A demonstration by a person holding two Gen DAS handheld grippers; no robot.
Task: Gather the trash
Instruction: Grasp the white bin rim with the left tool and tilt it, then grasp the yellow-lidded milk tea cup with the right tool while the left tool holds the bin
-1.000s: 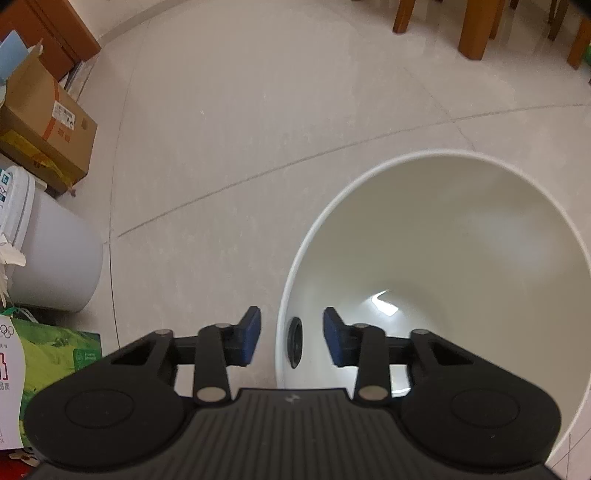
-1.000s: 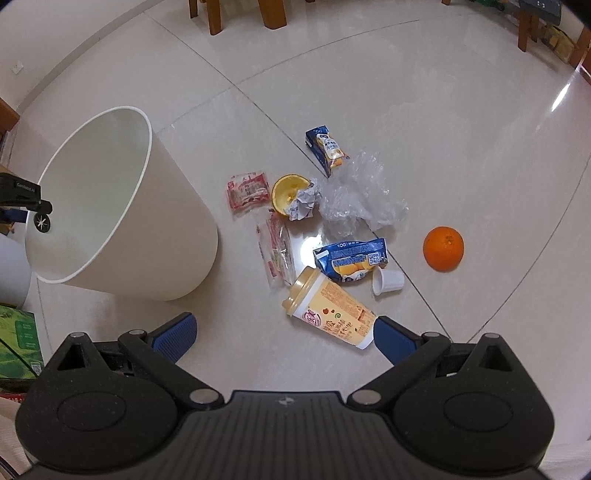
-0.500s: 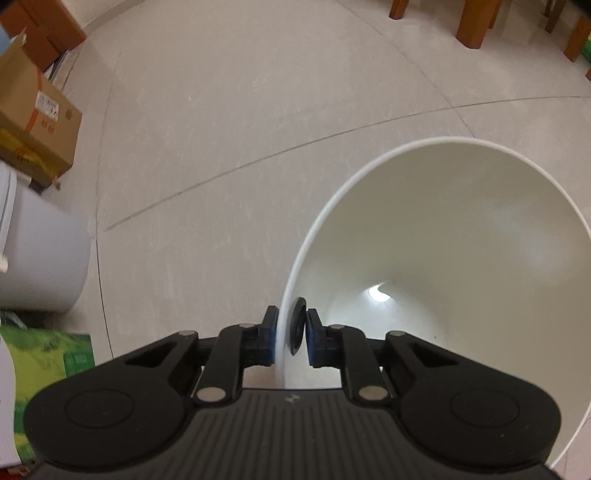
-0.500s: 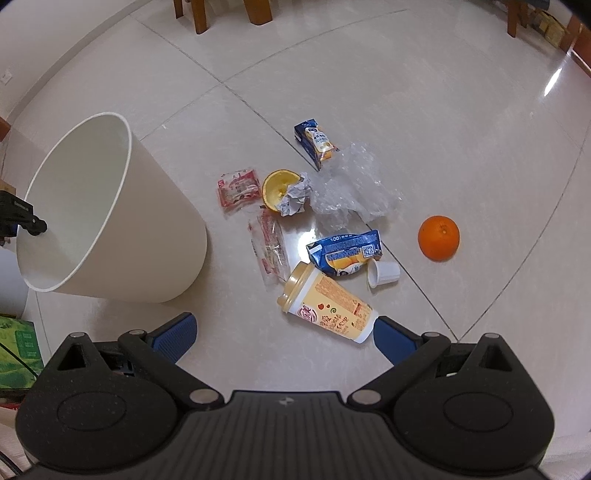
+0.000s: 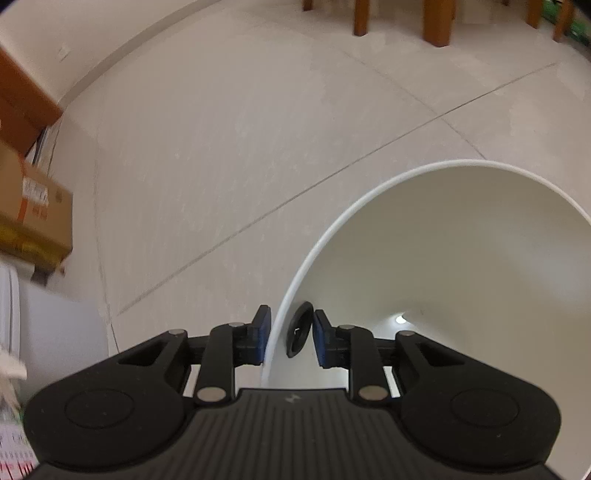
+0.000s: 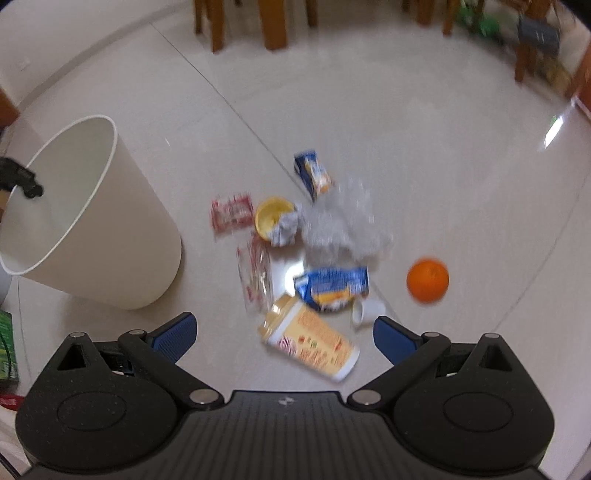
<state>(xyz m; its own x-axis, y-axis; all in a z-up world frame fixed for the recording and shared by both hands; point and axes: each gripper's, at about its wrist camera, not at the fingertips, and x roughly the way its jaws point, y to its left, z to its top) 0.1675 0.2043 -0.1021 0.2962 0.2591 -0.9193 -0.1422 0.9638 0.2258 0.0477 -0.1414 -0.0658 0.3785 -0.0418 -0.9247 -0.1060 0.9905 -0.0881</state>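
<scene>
A white bin (image 5: 461,240) stands on the tiled floor; in the right wrist view the bin (image 6: 110,240) is at the left. My left gripper (image 5: 290,332) straddles its near rim, one pad outside, one inside beside a black ring (image 5: 299,328) on the wall. Its jaws are opening and the pads stand just off the wall. My right gripper (image 6: 282,325) hangs open above a lying yellow paper cup (image 6: 314,343). Around it lie a blue carton (image 6: 332,286), a small white cup (image 6: 367,310), an orange (image 6: 427,280), crumpled clear plastic (image 6: 343,225) and a red wrapper (image 6: 231,212).
A cardboard box (image 5: 33,210) and a white pail (image 5: 44,325) stand left of the bin. Wooden furniture legs (image 6: 273,22) line the far side of the floor. A second blue carton (image 6: 312,173) and a yellow bowl (image 6: 271,216) lie farther out.
The left jaws closed onto the bin's rim, then widened a little. The left view swung left and rolled. The right view tipped slightly and is blurred.
</scene>
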